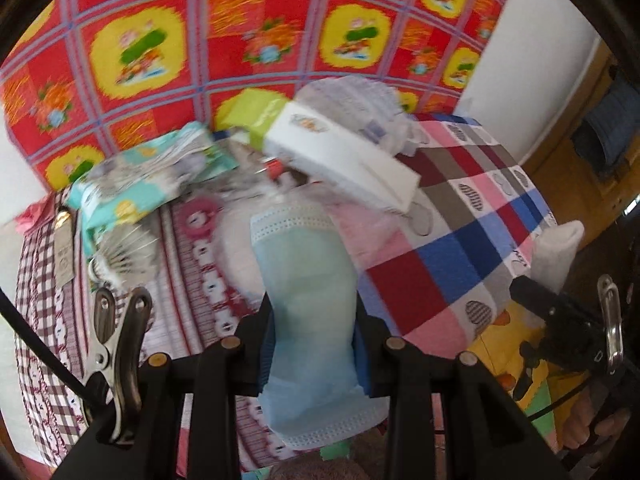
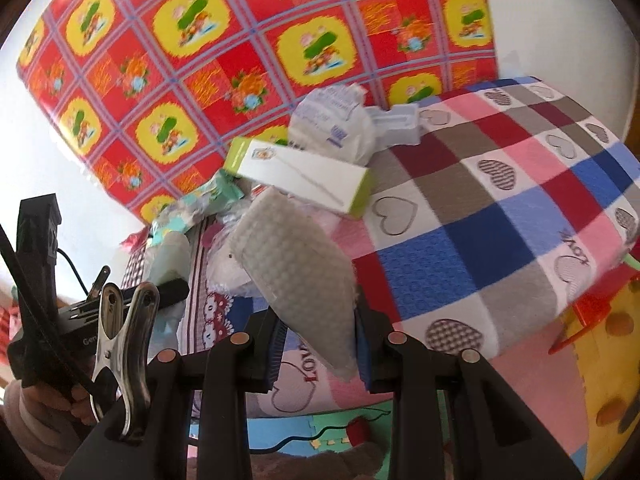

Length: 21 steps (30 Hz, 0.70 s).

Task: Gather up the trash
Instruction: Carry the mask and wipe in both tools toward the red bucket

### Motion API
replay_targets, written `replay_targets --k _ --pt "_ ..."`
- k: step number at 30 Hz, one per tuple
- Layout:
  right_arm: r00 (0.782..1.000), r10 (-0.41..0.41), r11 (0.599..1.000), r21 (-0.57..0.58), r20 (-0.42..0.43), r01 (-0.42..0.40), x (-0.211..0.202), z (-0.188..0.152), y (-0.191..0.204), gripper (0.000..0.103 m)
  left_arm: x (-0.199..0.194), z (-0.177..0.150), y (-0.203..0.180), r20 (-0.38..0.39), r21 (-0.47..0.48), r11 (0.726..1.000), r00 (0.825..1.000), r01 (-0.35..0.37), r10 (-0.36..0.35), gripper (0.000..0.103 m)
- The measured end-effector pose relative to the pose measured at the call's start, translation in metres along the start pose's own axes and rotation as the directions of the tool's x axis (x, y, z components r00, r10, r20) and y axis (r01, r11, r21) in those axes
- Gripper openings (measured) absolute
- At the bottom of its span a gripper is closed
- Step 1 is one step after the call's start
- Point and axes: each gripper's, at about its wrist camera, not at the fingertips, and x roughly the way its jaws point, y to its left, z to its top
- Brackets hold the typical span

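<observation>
My left gripper (image 1: 314,344) is shut on a light blue face mask (image 1: 304,280), which stands up between its pads above the bed. My right gripper (image 2: 318,340) is shut on a folded white textured cloth or tissue (image 2: 292,268). In the left wrist view the right gripper's fingers (image 1: 536,292) show at the right edge with the white cloth (image 1: 556,248) in them. In the right wrist view the left gripper's fingers (image 2: 172,290) and the mask (image 2: 172,256) appear at the left. More trash lies behind on the bed: a white and green box (image 2: 300,176), a crumpled white wrapper (image 2: 332,124) and a teal packet (image 1: 148,176).
A checked blanket with hearts (image 2: 500,220) covers the bed's right side. A red and yellow patterned cloth (image 1: 200,40) hangs behind. A foam play mat (image 2: 340,428) covers the floor below. A wooden door or cabinet (image 1: 580,152) is at the far right.
</observation>
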Motion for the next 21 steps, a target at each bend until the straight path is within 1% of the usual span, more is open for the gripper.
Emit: replay_targets --k 7,12,18,21 --pt "0.999 -0.006 0.999 0.036 0.035 0.004 -0.027 0.009 -0.040 0.030 0.000 0.005 -0.057 0.015 0.045 0.999 1.000 0.016 -0.017 0.034" --pt "0.999 0.006 0.999 0.045 0.048 -0.008 -0.045 0.011 -0.073 0.030 0.007 0.005 -0.102 0.015 0.050 0.999 1.000 0.015 -0.015 0.034" --pt "0.998 0.022 0.999 0.033 0.052 -0.024 -0.070 0.015 -0.121 0.030 0.016 0.003 -0.164 0.020 0.046 0.999 1.000 0.023 -0.023 0.034" --pt "0.997 0.030 1.000 0.001 0.064 -0.030 -0.085 0.018 -0.148 0.030 0.019 0.003 -0.196 0.027 0.041 0.999 0.999 0.024 -0.025 0.034"
